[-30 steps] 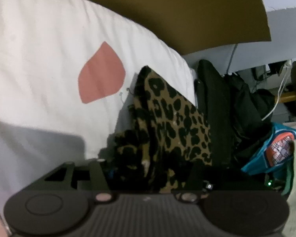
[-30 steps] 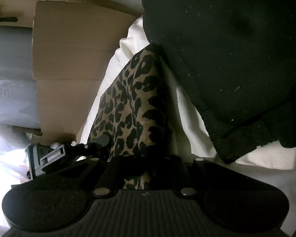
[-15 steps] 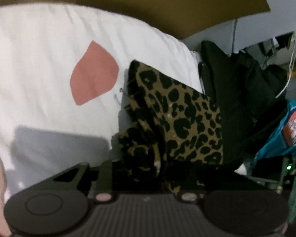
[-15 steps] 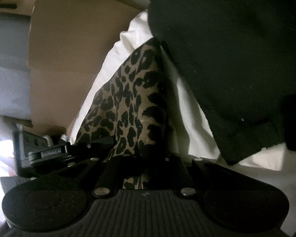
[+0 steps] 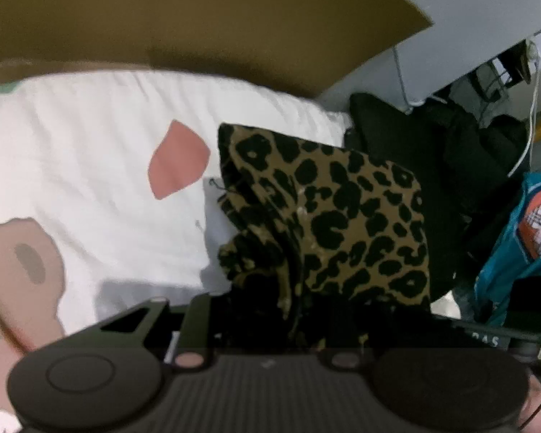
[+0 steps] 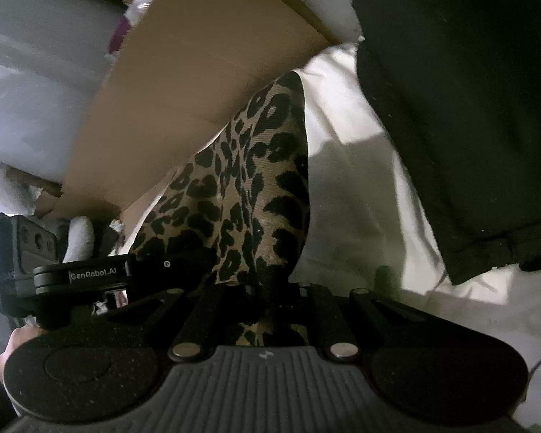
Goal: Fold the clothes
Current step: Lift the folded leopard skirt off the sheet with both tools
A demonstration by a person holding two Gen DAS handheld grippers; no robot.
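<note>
Garment: a leopard-print garment (image 5: 342, 216), held up off the white bedding (image 5: 90, 151) and hanging between the two grippers.
Left gripper (image 5: 270, 328): its jaws are closing, with a bunched, dark fold of the leopard cloth between them; the pads are hidden by the fabric, but the cloth hangs from them, so I read it as gripped.
Right gripper (image 6: 267, 299): jaws drawn almost together, pinching a thin edge of the same garment, which runs forward and away from the fingertips.
Neighbours: a black garment (image 6: 451, 108) lies to the right of the right jaws, apart from the leopard cloth; brown cardboard (image 6: 184, 90) stands beyond and to the left; a teal printed garment (image 5: 515, 245) sits right of the left jaws.
Handling: light, limp and floppy by the look of its drape; it should sag wherever it is unsupported, and a thick bunch can slip from a narrow pinch.
Where to hold: at two corners or along one hem, single layer if possible, so the panel hangs flat before folding.
Risk: the left side looks crumpled, so the fold may come out uneven.
</note>
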